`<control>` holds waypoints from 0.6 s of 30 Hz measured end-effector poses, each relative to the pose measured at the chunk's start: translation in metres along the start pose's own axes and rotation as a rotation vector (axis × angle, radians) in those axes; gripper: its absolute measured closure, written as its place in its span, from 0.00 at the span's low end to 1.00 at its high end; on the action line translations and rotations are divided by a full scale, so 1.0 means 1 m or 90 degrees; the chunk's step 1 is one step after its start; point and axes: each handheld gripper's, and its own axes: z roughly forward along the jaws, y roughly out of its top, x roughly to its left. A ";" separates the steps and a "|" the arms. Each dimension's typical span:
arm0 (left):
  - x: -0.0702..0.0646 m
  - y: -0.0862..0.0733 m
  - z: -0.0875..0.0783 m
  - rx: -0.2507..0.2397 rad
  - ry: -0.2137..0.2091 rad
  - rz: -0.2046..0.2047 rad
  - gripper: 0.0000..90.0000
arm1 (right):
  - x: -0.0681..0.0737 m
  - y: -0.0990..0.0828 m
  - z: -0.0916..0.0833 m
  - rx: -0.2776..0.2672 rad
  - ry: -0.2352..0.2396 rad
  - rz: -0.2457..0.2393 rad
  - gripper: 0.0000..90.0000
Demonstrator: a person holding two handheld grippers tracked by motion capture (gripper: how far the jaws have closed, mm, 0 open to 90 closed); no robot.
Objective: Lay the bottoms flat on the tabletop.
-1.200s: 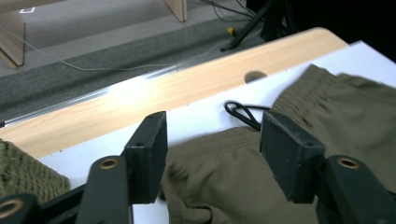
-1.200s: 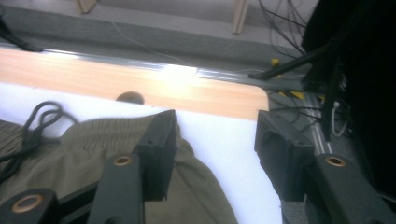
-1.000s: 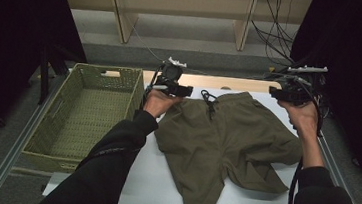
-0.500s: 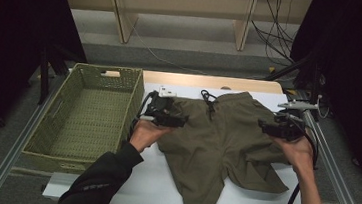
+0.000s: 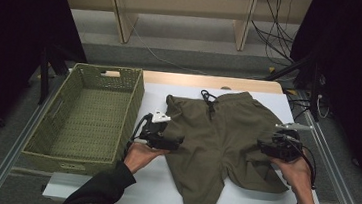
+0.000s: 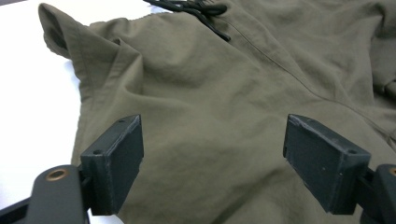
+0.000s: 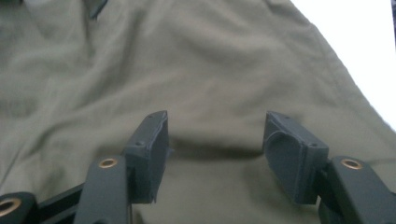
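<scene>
The left tool (image 5: 177,142) hangs low over the left leg of the olive-green woven-fabric shorts (image 5: 225,141), its black jaws spread wide; they have just been opening, and in the left gripper view (image 6: 212,158) nothing is caught between them, only flat cloth beneath. The right tool (image 5: 265,146) sits at the right leg of the same garment, jaws parted with bare fabric showing between them in the right gripper view (image 7: 215,158); whether the pads touch the cloth I cannot tell.

Compared with a second ago, both hands have come away from the waistband at the far edge of the worktop and dropped toward the near side, so the tools now flank the leg portion instead of the waist. The shorts lie spread on the white worktop (image 5: 160,190), waistband and black drawstring (image 5: 209,102) toward the far edge, one leg trailing to the near edge.

To the left, just beside the shorts, stands the green woven rectangular basket (image 5: 133,102).

I read this as the waist being laid out and let go, with the next grip likely to fall on the legs for a fold.
</scene>
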 end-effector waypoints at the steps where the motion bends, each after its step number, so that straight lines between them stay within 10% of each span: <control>1: -0.001 -0.002 0.000 0.000 -0.004 -0.001 0.21 | 0.001 -0.002 0.000 0.003 0.002 -0.002 0.47; 18: -0.016 -0.035 0.003 0.052 -0.026 0.016 0.20 | 0.032 -0.022 0.027 0.098 0.024 -0.063 0.47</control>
